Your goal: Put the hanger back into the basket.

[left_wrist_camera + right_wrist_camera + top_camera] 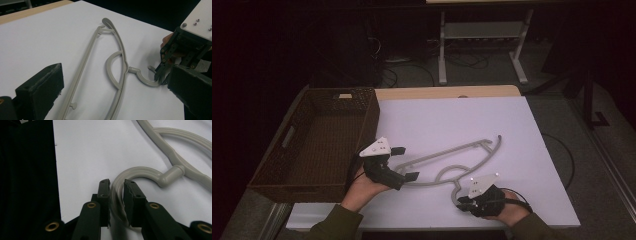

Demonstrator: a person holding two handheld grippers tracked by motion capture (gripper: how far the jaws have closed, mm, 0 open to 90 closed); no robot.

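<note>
A grey plastic hanger (447, 151) lies flat on the white tabletop (437, 115), its hook pointing toward the near edge. My right gripper (460, 202) comes in from the near right, and in the right gripper view (117, 182) its pads sit tight against both sides of the hook (140, 171). The same grip on the hook shows in the left gripper view (160, 75). My left gripper (405, 163) is open, its wide jaws (113, 80) straddling the hanger's (85, 65) left end without touching it.
A dark brown woven basket (371, 112) stands at the table's left, close behind the left hand, and looks empty. The wooden table edge (437, 92) runs along the back. A metal stand (482, 35) and cables are on the floor beyond.
</note>
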